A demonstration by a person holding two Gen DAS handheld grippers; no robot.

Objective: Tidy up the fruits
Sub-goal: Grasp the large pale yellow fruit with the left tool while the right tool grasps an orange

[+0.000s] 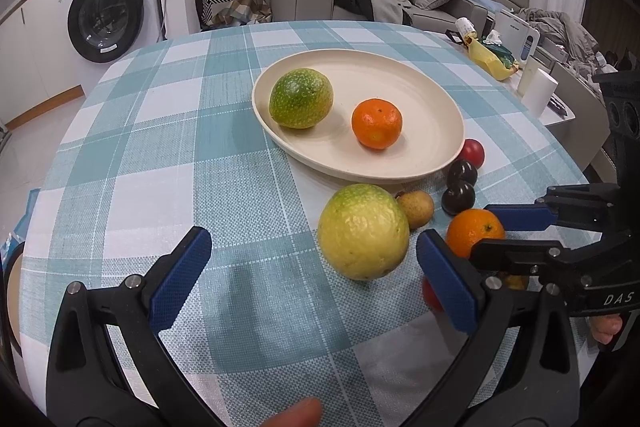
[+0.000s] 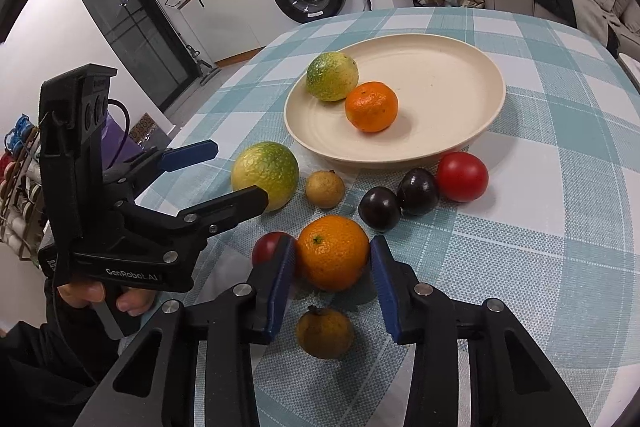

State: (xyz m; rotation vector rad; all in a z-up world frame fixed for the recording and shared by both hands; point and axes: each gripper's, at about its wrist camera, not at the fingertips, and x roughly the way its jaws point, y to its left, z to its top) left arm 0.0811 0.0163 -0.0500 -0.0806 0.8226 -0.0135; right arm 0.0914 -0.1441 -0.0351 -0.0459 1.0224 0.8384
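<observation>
On the checked tablecloth stands a cream plate (image 1: 420, 87) (image 2: 440, 87) holding a green fruit (image 1: 301, 98) (image 2: 332, 75) and an orange (image 1: 376, 123) (image 2: 371, 106). In front of the plate lies a second orange (image 1: 474, 231) (image 2: 332, 253), and my right gripper (image 2: 334, 247) (image 1: 484, 231) is shut on it, one blue pad on each side. A large yellow-green fruit (image 1: 364, 231) (image 2: 265, 174) sits to the left of it. My left gripper (image 1: 314, 237) (image 2: 236, 173) is open, its fingers wide, and this fruit lies just ahead of the right finger.
Loose on the cloth near the plate are a red tomato (image 2: 462, 177), two dark plums (image 2: 379, 207), a small tan fruit (image 2: 325, 189), a red fruit (image 2: 270, 247) and a brownish fruit (image 2: 325, 331). A paper roll (image 1: 538, 93) and a yellow bag (image 1: 488, 59) stand at the table's right.
</observation>
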